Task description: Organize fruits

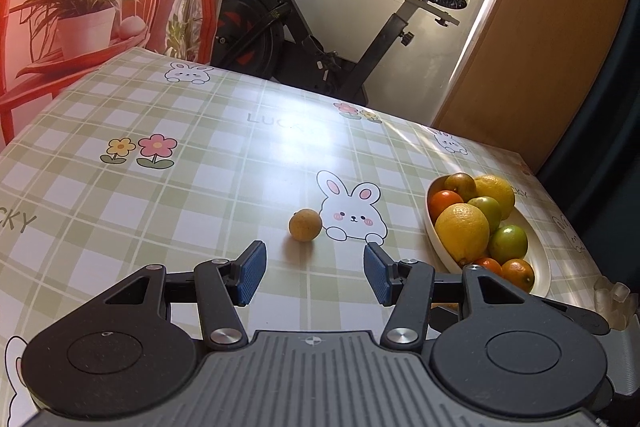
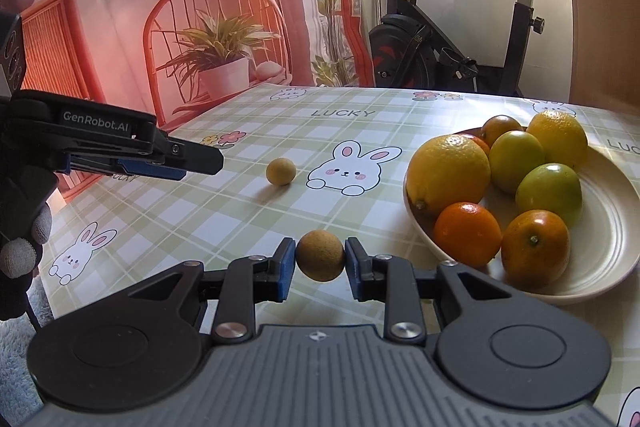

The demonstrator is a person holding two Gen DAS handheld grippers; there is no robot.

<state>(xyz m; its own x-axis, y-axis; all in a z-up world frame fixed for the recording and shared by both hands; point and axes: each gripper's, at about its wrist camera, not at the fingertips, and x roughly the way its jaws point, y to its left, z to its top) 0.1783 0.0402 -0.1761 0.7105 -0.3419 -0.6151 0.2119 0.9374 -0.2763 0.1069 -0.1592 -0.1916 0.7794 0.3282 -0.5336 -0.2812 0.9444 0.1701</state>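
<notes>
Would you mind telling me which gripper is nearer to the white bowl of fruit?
Right. The right gripper sits beside the white bowl's near rim; the left gripper is farther left, beyond the loose fruit.

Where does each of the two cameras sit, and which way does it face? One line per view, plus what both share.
Left wrist: sits on the left gripper, faces across the checked table at a loose small fruit; its open, empty fingers show.
Right wrist: sits on the right gripper, shut on a small brown fruit; the left gripper and a gloved hand show.
Shared: loose fruit, white plate, exercise bike.
</notes>
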